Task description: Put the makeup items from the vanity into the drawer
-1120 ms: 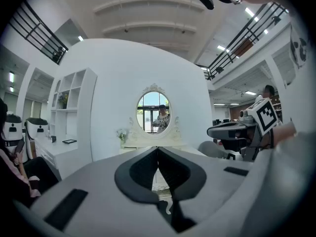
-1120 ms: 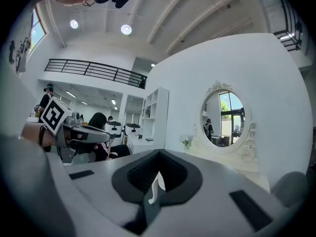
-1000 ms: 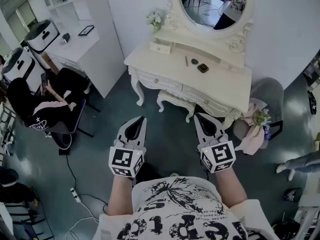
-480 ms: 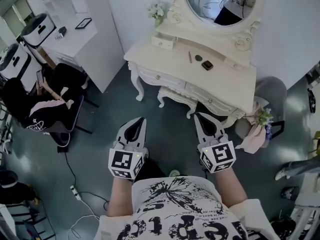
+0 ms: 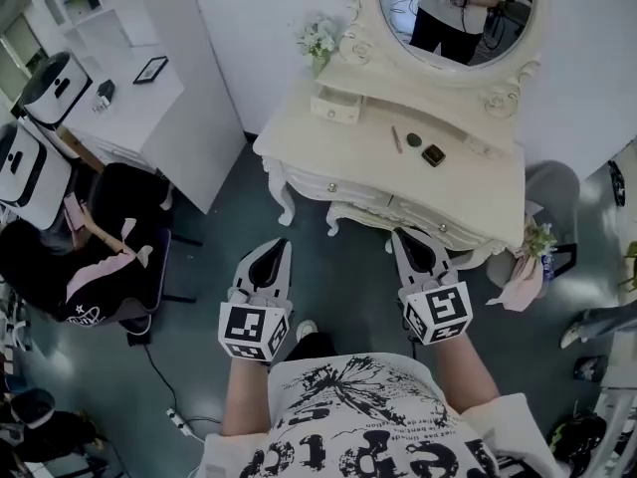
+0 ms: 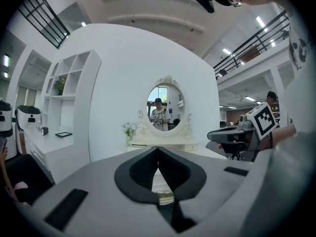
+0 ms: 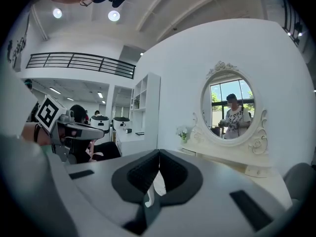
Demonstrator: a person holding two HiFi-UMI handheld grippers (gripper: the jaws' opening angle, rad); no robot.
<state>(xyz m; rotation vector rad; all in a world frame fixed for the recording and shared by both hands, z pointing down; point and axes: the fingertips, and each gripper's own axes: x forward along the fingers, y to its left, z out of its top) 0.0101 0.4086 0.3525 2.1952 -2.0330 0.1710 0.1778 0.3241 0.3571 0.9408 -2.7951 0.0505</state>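
1. Head view shows a cream vanity desk (image 5: 328, 145) in the upper middle of the frame, set against a white wall. An oval mirror (image 5: 458, 18) rises from its back.
2. Three makeup items lie close together on the desk top, right of its middle. They are a thin pencil (image 5: 396, 139), a small round dark pot (image 5: 414, 139) just right of it, and a dark square compact (image 5: 433, 154) just to the lower right of the pot. All three rest on the open surface, outside any drawer.
3. A small drawer (image 5: 336, 105) on the raised back ledge, toward the desk's upper left, stands pulled out. The wide front drawers under the desk top look closed.
4. White flowers (image 5: 318, 38) stand at the desk's upper left corner.
5. The left gripper (image 5: 279, 247) hangs in the lower left-middle of the frame above the dark floor (image 5: 333, 267), well apart from the makeup. Its own view shows the jaws clenched tip to tip with nothing between them.
6. The right gripper (image 5: 403, 239) sits in the lower right-middle, with its tips near the desk's front edge in the frame. Its jaws are likewise pressed together and empty.
7. At the left edge a person (image 5: 60, 267) sits in a dark chair.
8. A white side desk (image 5: 129, 103) in the upper left carries a small framed picture (image 5: 151, 69).
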